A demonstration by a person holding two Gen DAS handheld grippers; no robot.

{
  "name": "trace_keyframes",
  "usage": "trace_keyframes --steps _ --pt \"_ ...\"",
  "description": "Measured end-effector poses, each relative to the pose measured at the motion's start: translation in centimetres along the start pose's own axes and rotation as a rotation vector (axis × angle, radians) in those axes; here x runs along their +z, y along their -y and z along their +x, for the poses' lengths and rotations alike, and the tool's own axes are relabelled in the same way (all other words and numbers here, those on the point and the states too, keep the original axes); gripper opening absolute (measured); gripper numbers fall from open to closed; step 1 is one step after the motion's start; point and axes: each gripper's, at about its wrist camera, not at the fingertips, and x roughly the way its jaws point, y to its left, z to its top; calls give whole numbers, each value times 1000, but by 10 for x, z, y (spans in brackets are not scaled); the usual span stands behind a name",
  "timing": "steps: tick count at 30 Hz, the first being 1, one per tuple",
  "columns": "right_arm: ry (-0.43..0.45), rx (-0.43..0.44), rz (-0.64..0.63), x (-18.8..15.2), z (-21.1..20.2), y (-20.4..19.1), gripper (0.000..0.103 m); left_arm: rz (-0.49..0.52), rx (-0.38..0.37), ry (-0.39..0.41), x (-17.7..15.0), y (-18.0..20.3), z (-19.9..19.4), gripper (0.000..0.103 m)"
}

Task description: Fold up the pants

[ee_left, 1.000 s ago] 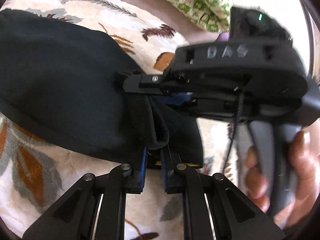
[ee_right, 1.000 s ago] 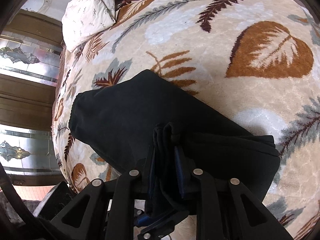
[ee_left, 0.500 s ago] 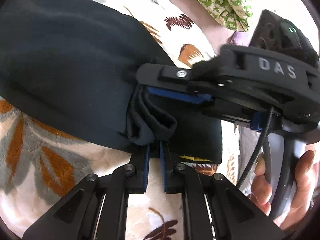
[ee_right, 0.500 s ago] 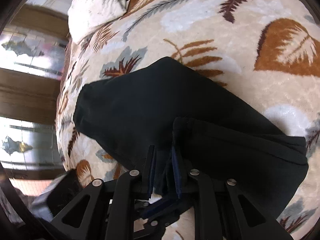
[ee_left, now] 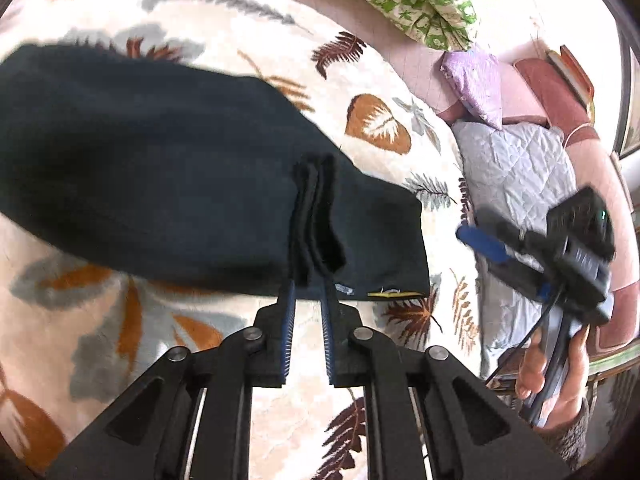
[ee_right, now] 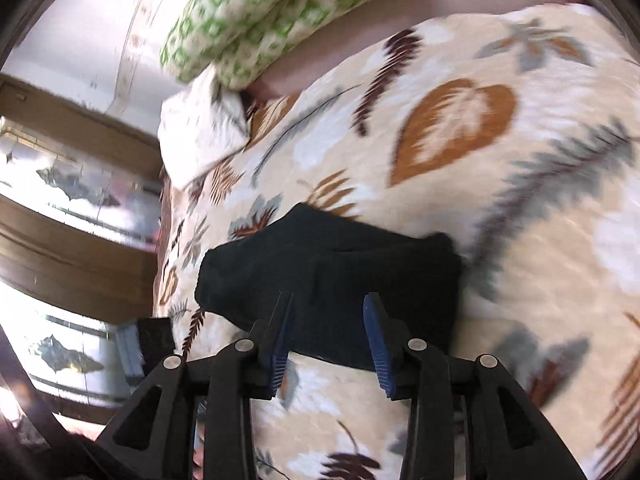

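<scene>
Black folded pants [ee_left: 160, 184], on leaf-print blanket [ee_left: 380, 80]

Right gripper [ee_left: 472, 236] body, left wrist view: I see pale raised letters on the black housing, but they are blurred here and I cannot read them.
Pants [ee_left: 168, 184] tag, left wrist view: I make out a small yellow strip and a small pale tab at the hem nearest my left gripper [ee_left: 308, 296]; any print on them is too small for me to read.
Right wrist view: I find no lettering, number or sign anywhere.
Readable text overall: none that I can read for certain in either view.
</scene>
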Motion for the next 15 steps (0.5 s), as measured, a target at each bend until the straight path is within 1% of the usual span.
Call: trace_keyframes --steps 1,2,3,4,5,6,8,9,11,13,15 --pt "18 -13 27 -5 -7 9 39 -1 3 -5 4 3 2 19" --pt "24 -24 40 -7 -10 15 40 -4 7 -13 8 5 4 22" --pt "27 -45 53 -11 -11 22 40 -10 9 -23 13 7 8 29" --pt "24 -68 62 -14 -10 27 40 -19 11 -34 18 9 12 30" --pt "18 -87 82 -18 -6 34 40 -29 11 -43 22 10 14 30" --pt "11 -86 95 -21 -2 37 40 -40 2 -46 26 11 16 30" --pt "1 -99 108 -26 8 43 40 -39 12 -51 29 14 18 30" --pt "-2 -107 109 -28 13 45 40 -25 12 -50 31 18 20 30" --pt "-4 -98 127 -32 23 50 40 -2 19 -47 31 25 20 30" --pt "-3 -86 121 -35 31 52 39 34 19 -62 32 33 26 30" --pt "-18 -129 82 -39 41 47 38 70 60 -58 33 39 33 30"
